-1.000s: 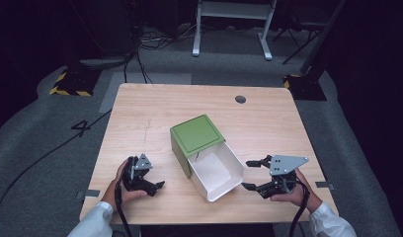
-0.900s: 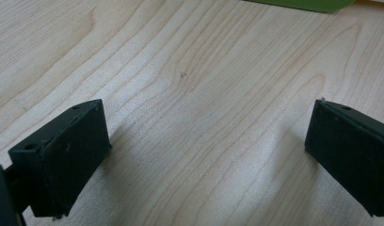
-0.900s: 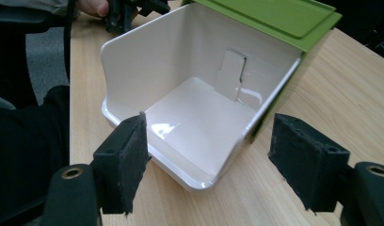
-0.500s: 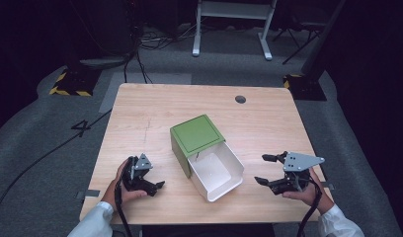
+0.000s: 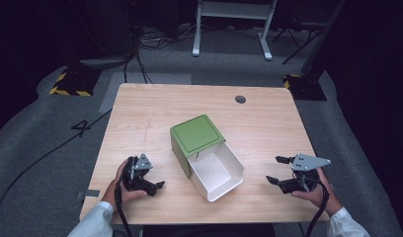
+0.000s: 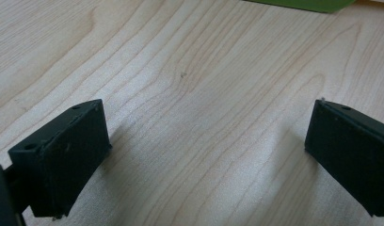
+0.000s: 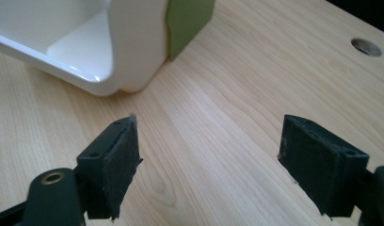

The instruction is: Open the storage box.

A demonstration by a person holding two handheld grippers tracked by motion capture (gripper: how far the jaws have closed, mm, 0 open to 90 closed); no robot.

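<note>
Right gripper [image 5: 279,170], jaws just spread wide and empty, sits apart from the pulled-out white plastic drawer [image 5: 217,170] of the green box [image 5: 195,136]; left gripper [image 5: 155,183] rests open-jawed on the pale wooden table [image 5: 140,108].

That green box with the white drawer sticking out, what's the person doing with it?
A person sits at the wooden table with a gripper in each hand. The green box stands in the middle, its white drawer pulled out and looking empty. The right gripper sits beside the drawer, apart from it; its jaws have just been opening, with nothing between them. The left gripper rests on the table on the other side, jaws open too, holding nothing.
</note>
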